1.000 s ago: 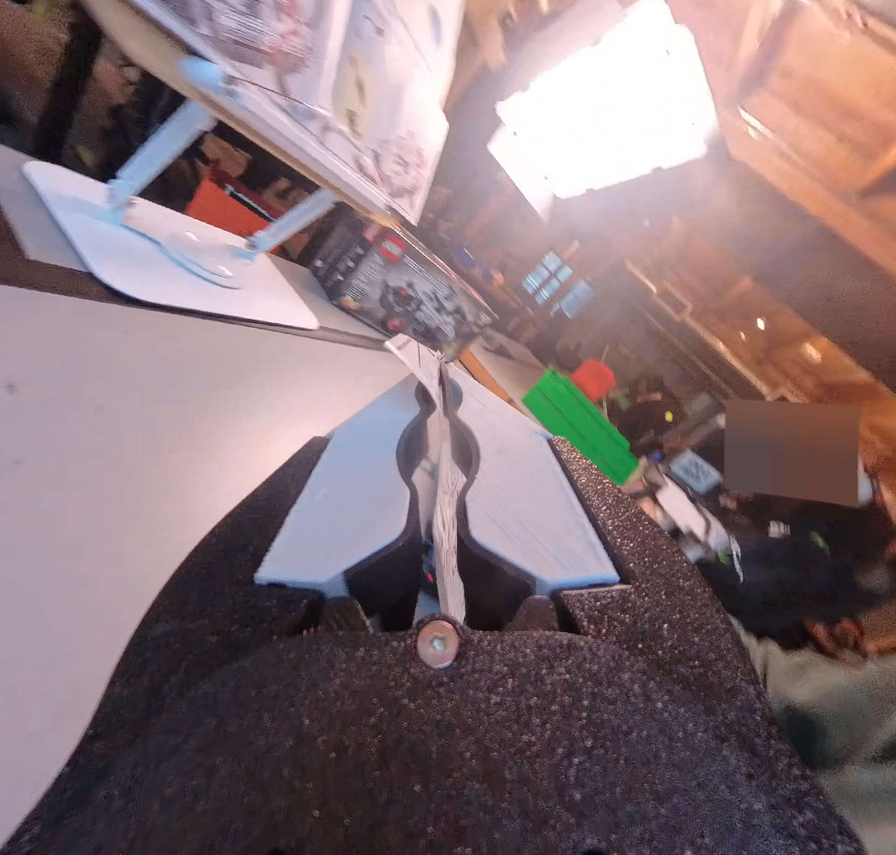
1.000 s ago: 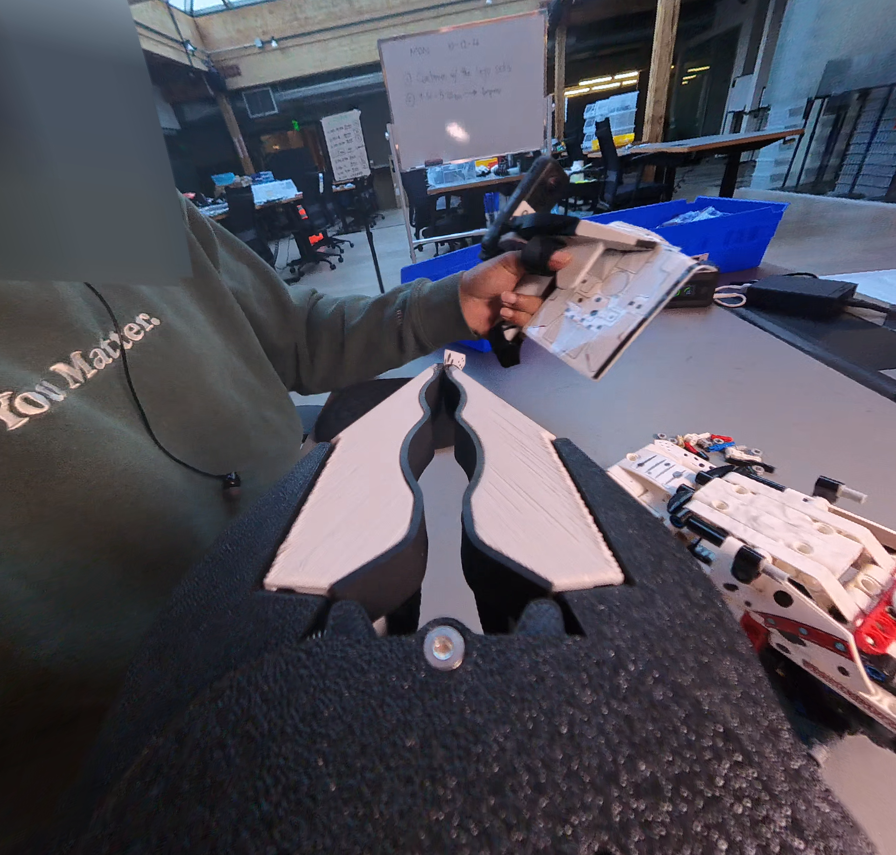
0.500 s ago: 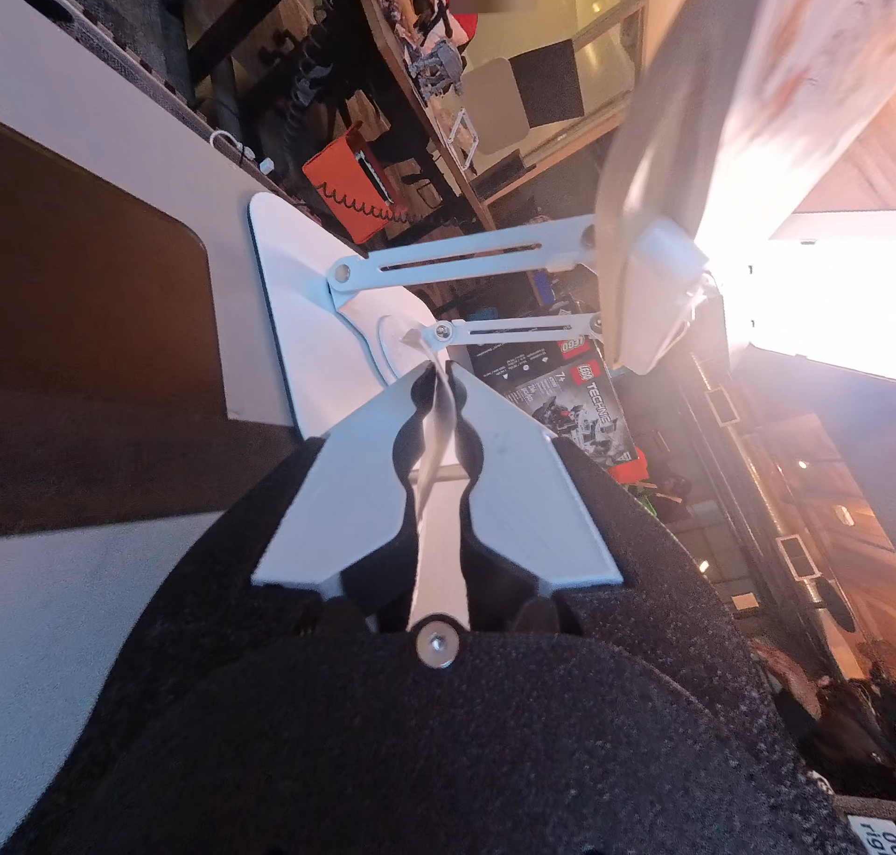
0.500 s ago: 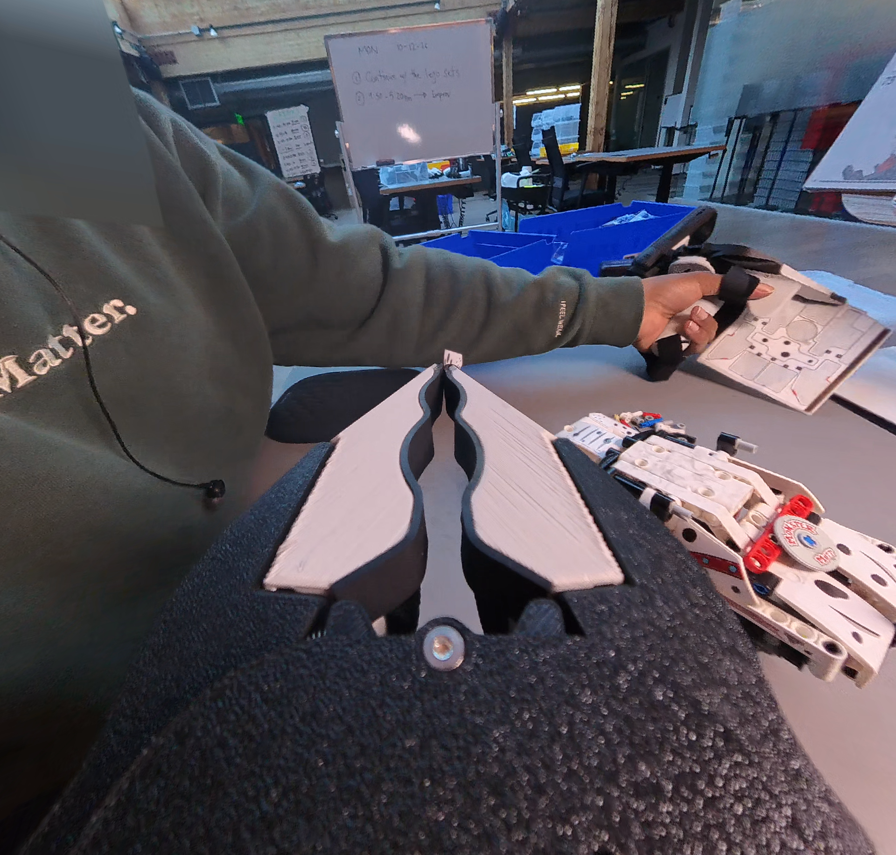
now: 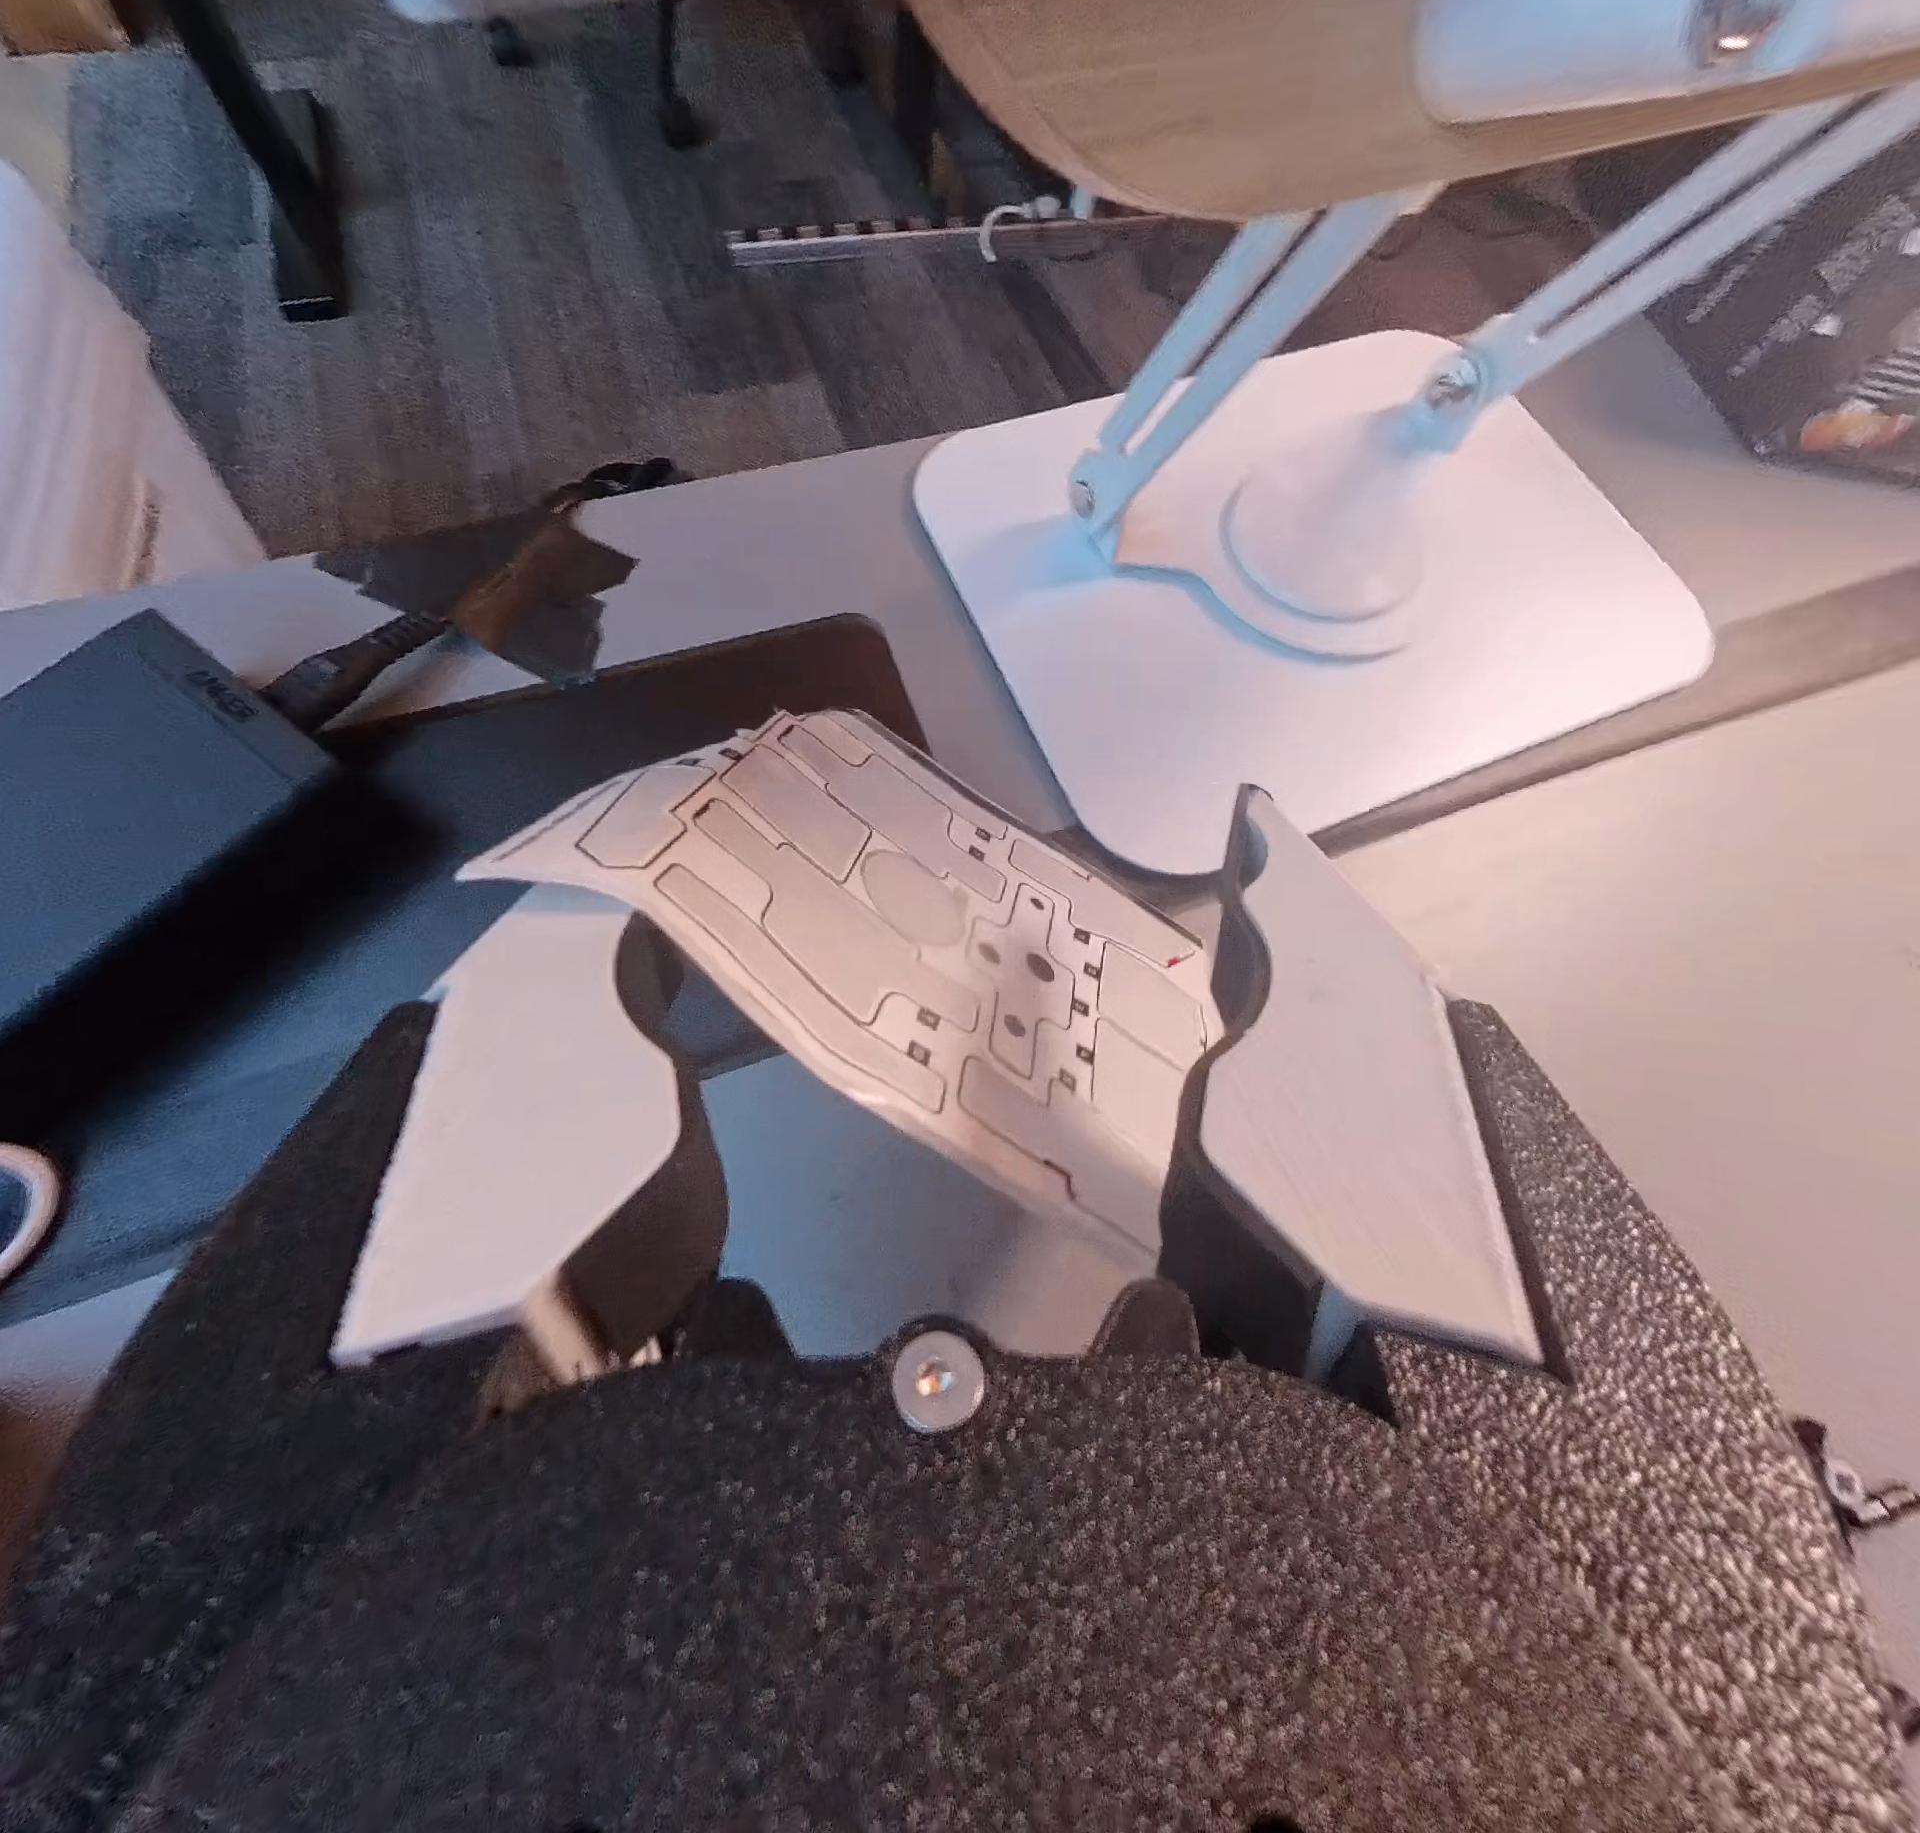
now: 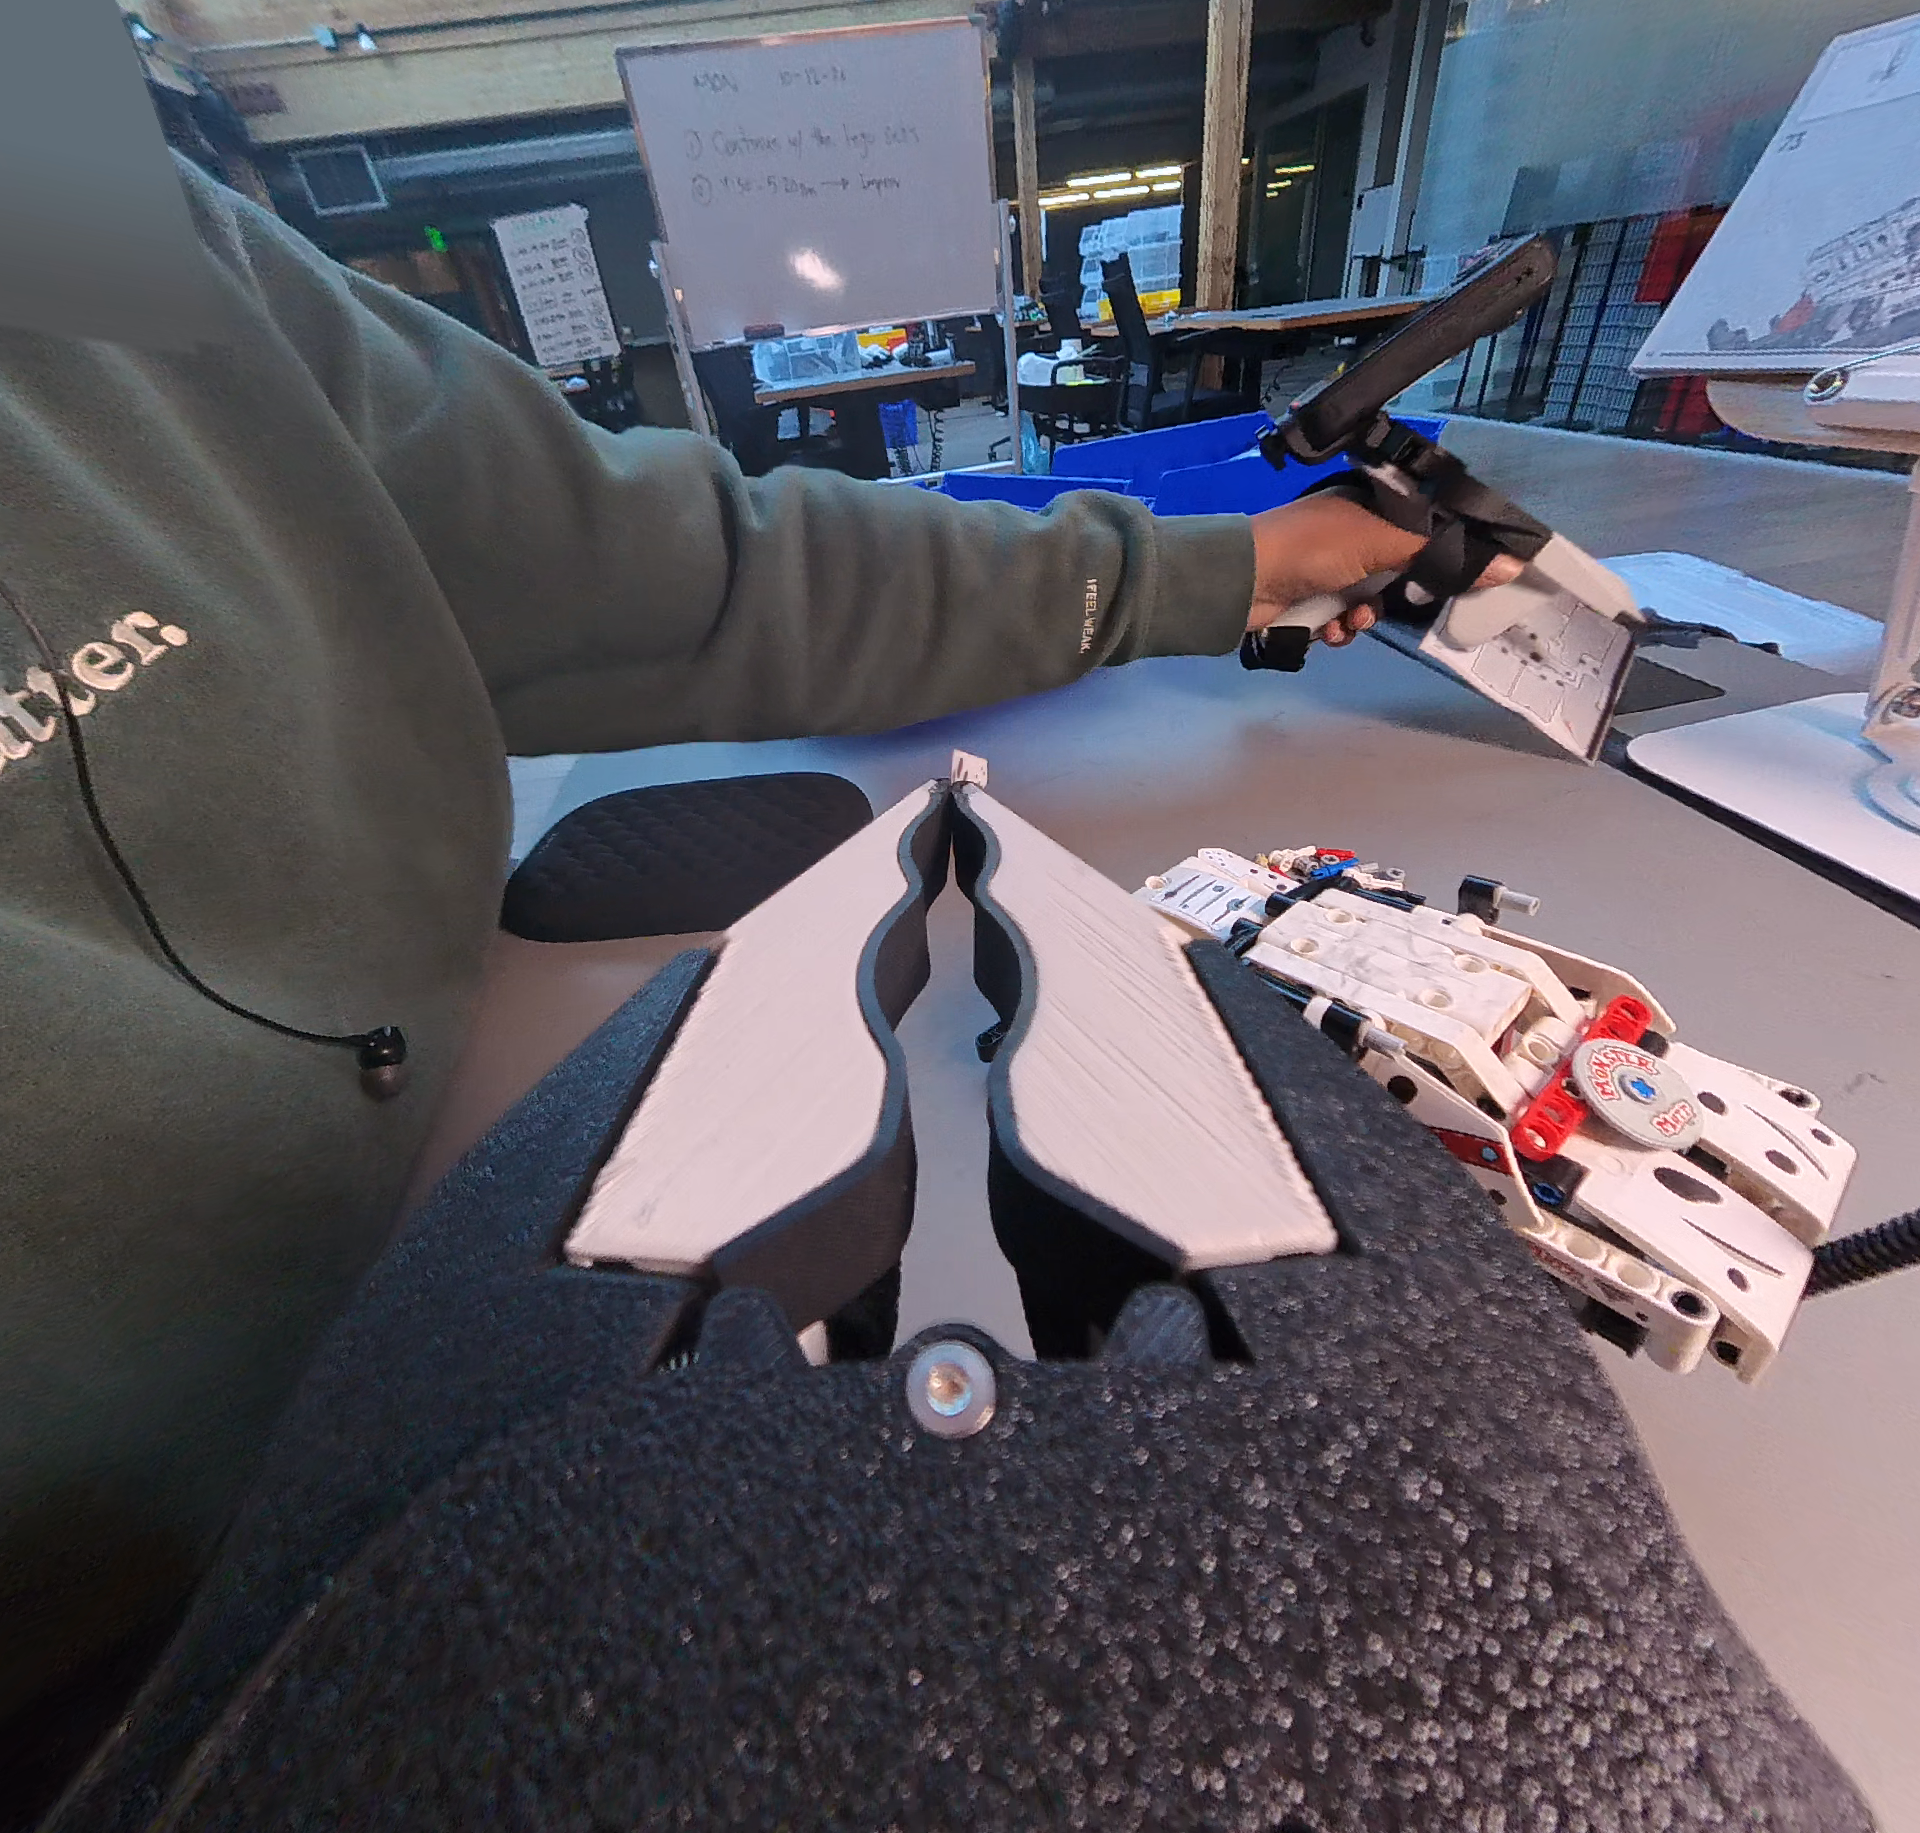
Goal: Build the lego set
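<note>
My left gripper (image 5: pixel 935 869) is open, jaws wide apart, low over the table by the stand's base. The white sticker sheet (image 5: pixel 883 921) lies loose between the fingers, draped over the left one and leaning on the right one. In the right wrist view the left gripper (image 6: pixel 1558 588) and the sheet (image 6: pixel 1548 682) show far right in the person's hand. My right gripper (image 6: pixel 961 796) is shut on a tiny white sticker (image 6: pixel 968 767) that pokes out at the tips. The white lego model (image 6: pixel 1507 1087), with red parts and a round grey disc, lies on the grey table to the right.
A white book stand base (image 5: pixel 1299 640) holds the instruction booklet (image 6: pixel 1849 256). A black power adapter (image 5: pixel 135 775), a dark mat (image 5: pixel 727 682) and the lego box (image 5: pixel 1818 329) lie nearby. A black wrist rest (image 6: pixel 675 848), blue bins (image 6: pixel 1195 464) and the person's green sleeve (image 6: pixel 779 588) are close. There is about 45 centimeters between the tips of the two grippers.
My left gripper swung down toward the table beside the stand and opened, letting go of the sticker sheet. My right gripper stayed shut on the small sticker.
</note>
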Tool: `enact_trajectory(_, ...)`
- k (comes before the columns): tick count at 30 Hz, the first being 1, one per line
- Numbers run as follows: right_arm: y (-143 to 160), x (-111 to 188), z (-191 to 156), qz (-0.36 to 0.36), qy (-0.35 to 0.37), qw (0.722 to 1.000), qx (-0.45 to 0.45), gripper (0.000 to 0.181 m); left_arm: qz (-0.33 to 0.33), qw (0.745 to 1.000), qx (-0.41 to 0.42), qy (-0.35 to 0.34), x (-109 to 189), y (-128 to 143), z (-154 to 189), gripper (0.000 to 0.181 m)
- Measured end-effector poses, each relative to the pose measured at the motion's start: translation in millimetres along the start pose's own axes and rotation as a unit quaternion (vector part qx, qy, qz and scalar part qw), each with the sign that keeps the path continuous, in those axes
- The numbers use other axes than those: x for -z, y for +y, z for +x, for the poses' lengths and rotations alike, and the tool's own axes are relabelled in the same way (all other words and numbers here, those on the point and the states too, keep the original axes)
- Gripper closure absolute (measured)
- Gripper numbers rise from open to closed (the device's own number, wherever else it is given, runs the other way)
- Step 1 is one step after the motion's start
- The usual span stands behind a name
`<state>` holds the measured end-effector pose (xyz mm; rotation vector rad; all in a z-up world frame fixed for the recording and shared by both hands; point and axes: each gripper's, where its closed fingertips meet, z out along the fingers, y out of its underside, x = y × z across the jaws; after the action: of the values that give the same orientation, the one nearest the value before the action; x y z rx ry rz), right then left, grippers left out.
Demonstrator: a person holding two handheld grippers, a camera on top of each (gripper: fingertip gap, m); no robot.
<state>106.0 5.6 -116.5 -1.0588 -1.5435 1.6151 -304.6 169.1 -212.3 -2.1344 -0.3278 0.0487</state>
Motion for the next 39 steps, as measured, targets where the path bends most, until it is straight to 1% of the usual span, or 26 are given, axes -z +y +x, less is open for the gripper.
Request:
enact_trajectory(2,-1,0,1,0.002,0.007,1.000,0.003,0.181,-0.009,0.996,0.011,0.090,-1,3,24,0.102)
enact_trajectory(3,-2,0,0,0.003,0.010,1.000,0.006,0.181,-0.028,0.991,0.031,0.128,-3,8,33,0.093)
enact_trajectory(4,-3,0,0,0.004,0.013,1.000,0.007,0.181,-0.041,0.985,0.045,0.161,-4,10,42,0.088)
enact_trajectory(6,-4,2,0,0.005,0.020,1.000,0.012,0.181,-0.036,0.977,0.050,0.205,-3,8,56,0.089)
enact_trajectory(7,-5,4,0,0.005,0.024,1.000,0.014,0.181,-0.031,0.976,0.044,0.210,-2,7,59,0.088)
enact_trajectory(8,-6,5,0,0.007,0.026,1.000,0.016,0.181,-0.027,0.977,0.030,0.210,-1,8,60,0.088)
enact_trajectory(10,-8,8,0,0.011,0.028,0.999,0.016,0.181,-0.022,0.985,-0.023,0.171,-1,12,51,0.089)
enact_trajectory(12,-9,9,1,0.011,0.029,0.999,0.017,0.181,-0.029,0.990,-0.100,0.092,1,17,33,0.091)
enact_trajectory(13,-9,8,0,0.012,0.029,0.999,0.018,0.181,-0.036,0.988,-0.137,0.056,3,19,25,0.091)
enact_trajectory(14,-9,8,0,0.011,0.028,0.999,0.019,0.181,-0.047,0.985,-0.160,0.035,6,22,21,0.090)
enact_trajectory(16,-8,7,0,0.011,0.025,0.999,0.018,0.181,-0.102,0.976,-0.184,0.055,9,38,25,0.093)
enact_trajectory(17,-8,6,1,0.010,0.024,1.000,0.018,0.181,-0.130,0.967,-0.214,0.055,10,44,25,0.094)
enact_trajectory(18,-7,6,1,0.008,0.025,0.999,0.018,0.181,-0.136,0.956,-0.259,0.036,12,43,20,0.094)
enact_trajectory(19,-7,5,1,0.007,0.026,0.999,0.019,0.181,-0.131,0.948,-0.289,0.024,16,37,20,0.102)
enact_trajectory(21,-7,6,0,0.008,0.029,0.999,0.021,0.181,-0.128,0.949,-0.285,0.040,26,28,31,0.103)
enact_trajectory(23,-8,8,2,0.010,0.036,0.999,0.023,0.181,-0.105,0.955,-0.266,0.082,39,19,56,0.103)
enact_trajectory(25,-10,11,6,0.014,0.047,0.998,0.026,0.181,-0.075,0.954,-0.238,0.164,59,17,101,0.105)
enact_trajectory(26,-12,12,7,0.014,0.052,0.998,0.027,0.181,-0.066,0.949,-0.223,0.213,72,19,127,0.106)
enact_trajectory(27,-12,14,9,0.013,0.059,0.998,0.029,0.181,-0.061,0.939,-0.212,0.264,88,24,153,0.105)
enact_trajectory(29,-13,18,13,0.009,0.076,0.996,0.034,0.181,-0.056,0.909,-0.202,0.359,123,41,203,0.103)
enact_trajectory(30,-13,21,15,0.006,0.086,0.996,0.035,0.181,-0.057,0.893,-0.204,0.397,140,52,222,0.103)
enact_trajectory(32,-11,27,19,0.003,0.104,0.994,0.035,0.181,-0.073,0.865,-0.216,0.446,167,80,252,0.099)
enact_trajectory(33,-10,29,20,0.001,0.112,0.993,0.034,0.181,-0.079,0.857,-0.225,0.458,176,94,262,0.096)
enact_trajectory(35,-7,32,23,-0.002,0.126,0.992,0.032,0.181,-0.086,0.850,-0.242,0.460,184,118,278,0.092)
enact_trajectory(37,-4,32,25,-0.003,0.132,0.991,0.028,0.181,-0.083,0.854,-0.263,0.441,180,135,290,0.089)
enact_trajectory(39,-4,28,24,-0.006,0.135,0.990,0.027,0.181,-0.065,0.866,-0.276,0.413,172,143,297,0.092)
